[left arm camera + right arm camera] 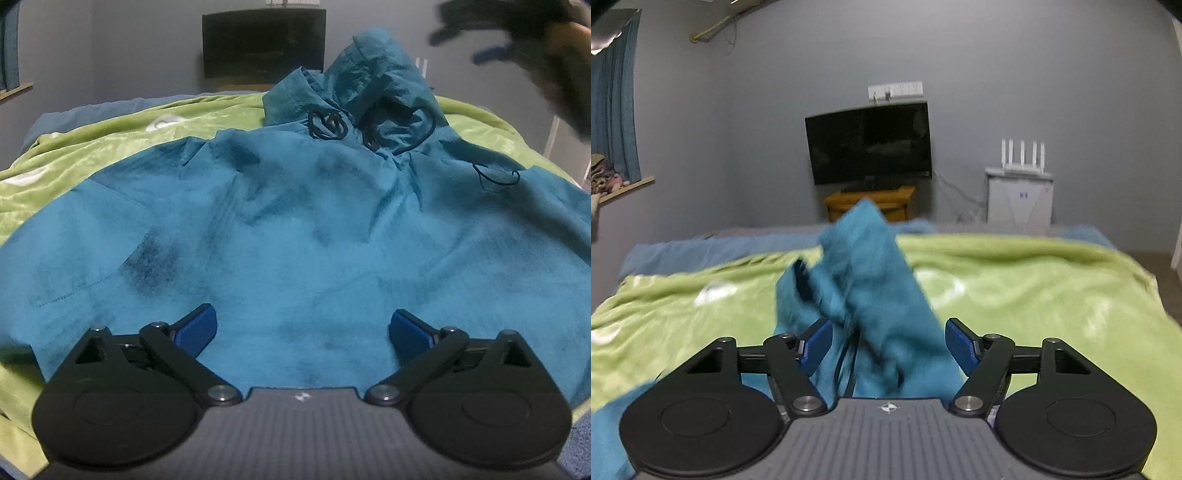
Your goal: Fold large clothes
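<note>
Here the left gripper (302,328) hovers low over the near hem of the teal hooded jacket (295,229), its blue pads spread wide with nothing between them. The right gripper (888,345) is raised, its jaws apart too; a bunched length of the same teal cloth stands up between its pads, but the blur keeps me from saying whether they press on it. The jacket lies spread across the green blanket (110,125) toward the bed's near edge, hood (369,74) propped up at the far end with its dark drawcords (328,123) coiled at the neck. I'd judge the folding barely begun: the body is flat and wide, with sleeves and hood yet to be brought in.
</note>
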A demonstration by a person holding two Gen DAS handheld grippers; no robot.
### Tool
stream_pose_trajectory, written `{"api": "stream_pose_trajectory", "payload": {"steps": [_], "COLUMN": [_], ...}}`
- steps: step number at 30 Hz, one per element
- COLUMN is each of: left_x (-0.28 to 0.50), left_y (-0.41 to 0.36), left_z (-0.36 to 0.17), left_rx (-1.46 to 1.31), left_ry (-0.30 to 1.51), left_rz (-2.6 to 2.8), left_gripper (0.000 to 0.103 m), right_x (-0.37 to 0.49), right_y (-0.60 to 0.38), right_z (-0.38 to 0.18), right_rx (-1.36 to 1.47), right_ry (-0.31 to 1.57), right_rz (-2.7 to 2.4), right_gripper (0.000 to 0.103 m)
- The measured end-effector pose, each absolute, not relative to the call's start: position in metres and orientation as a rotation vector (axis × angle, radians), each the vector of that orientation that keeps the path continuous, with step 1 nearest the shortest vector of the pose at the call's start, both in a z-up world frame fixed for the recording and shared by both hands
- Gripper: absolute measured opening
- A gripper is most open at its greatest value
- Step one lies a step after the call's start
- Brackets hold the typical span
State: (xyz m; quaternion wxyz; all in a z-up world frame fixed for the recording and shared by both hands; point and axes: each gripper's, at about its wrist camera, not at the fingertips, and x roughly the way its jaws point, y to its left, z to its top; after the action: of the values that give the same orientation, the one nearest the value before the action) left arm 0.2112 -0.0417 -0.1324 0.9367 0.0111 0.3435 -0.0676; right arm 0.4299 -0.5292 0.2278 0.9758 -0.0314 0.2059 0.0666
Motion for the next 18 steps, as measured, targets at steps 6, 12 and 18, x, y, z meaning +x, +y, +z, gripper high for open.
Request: {"api": "stream_pose_trajectory", "payload": {"steps": [6, 12, 18], "left_x": [0.219, 0.233, 0.232], "left_y": [-0.042, -0.034, -0.042], "left_z": [-0.137, -0.126, -0.131], "left_rx": [-0.005, -0.100, -0.055], "left_ry": [0.717, 0.782, 0.767], "left_rz": [-0.129, -0.172, -0.172], "left_gripper": [0.103, 0.103, 0.103], "right_x": [0.524, 0.576, 0.548], "right_y": [-0.502, -0.508, -0.521], "right_z": [0.219, 0.183, 0.173], "right_rx": [-0.185, -0.169, -0.102], "right_ry": [0.381, 0.486, 0.405], "right_rz": [0.109, 0.174, 0.280], "right_gripper": [0.083, 0.062, 0.009]}}
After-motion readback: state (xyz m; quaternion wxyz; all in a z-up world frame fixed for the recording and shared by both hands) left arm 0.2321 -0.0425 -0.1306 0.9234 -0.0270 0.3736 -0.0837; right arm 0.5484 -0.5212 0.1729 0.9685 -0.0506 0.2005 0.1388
